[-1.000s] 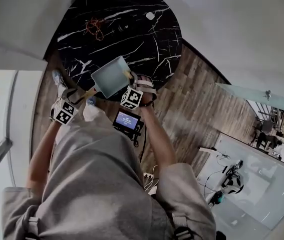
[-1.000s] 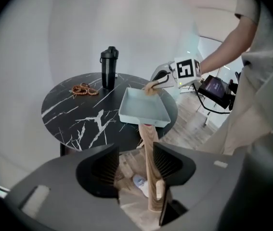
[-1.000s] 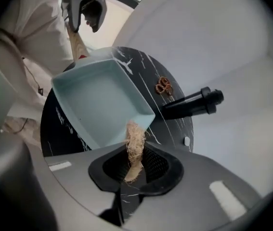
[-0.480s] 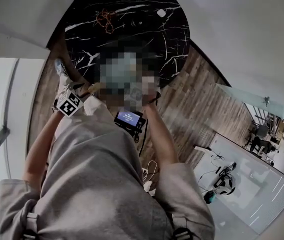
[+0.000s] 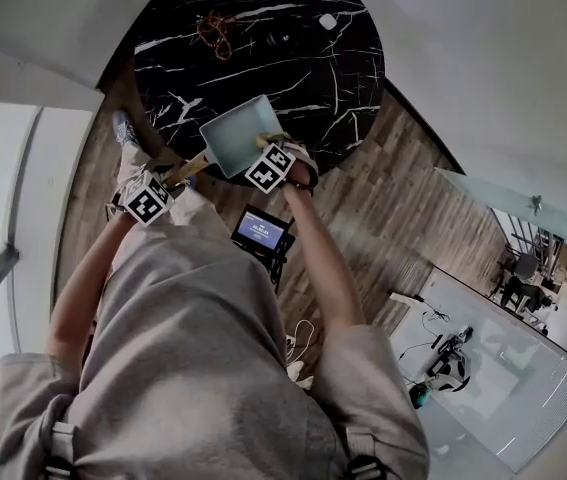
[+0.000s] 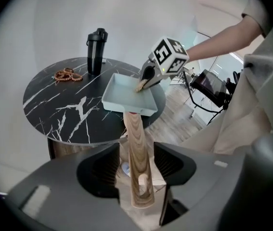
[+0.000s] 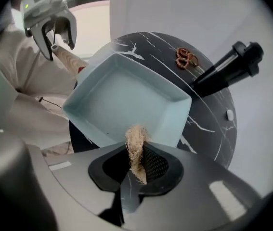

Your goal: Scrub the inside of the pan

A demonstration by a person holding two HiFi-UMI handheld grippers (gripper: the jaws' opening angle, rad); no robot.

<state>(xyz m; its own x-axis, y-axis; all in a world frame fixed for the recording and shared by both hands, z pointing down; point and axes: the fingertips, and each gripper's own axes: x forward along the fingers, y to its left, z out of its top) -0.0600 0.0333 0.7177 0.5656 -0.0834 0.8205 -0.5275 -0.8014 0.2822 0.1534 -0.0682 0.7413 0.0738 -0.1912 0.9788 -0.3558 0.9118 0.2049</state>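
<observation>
A pale blue square pan [image 5: 233, 135] is held by its wooden handle [image 6: 135, 148] at the near edge of the black marble table [image 5: 263, 38]. My left gripper [image 6: 135, 166] is shut on that handle, seen in the head view as my left gripper [image 5: 168, 183]. My right gripper [image 7: 135, 163] is shut on a tuft of tan fibre scrubber [image 7: 136, 146]. The tuft's tip is at the pan's near rim, over the pan's inside [image 7: 126, 97]. In the left gripper view, the right gripper [image 6: 146, 81] reaches into the pan [image 6: 126, 95] from the right.
A black bottle [image 6: 96, 44] stands at the table's far side. A brown beaded string [image 6: 66, 74] lies next to it, and a small white thing [image 7: 229, 114] lies on the table. A device with a lit screen [image 5: 259, 232] hangs at the person's waist, above wooden floor.
The pan and both grippers sit a little higher and further right in the head view than a second ago. Both grips are unchanged.
</observation>
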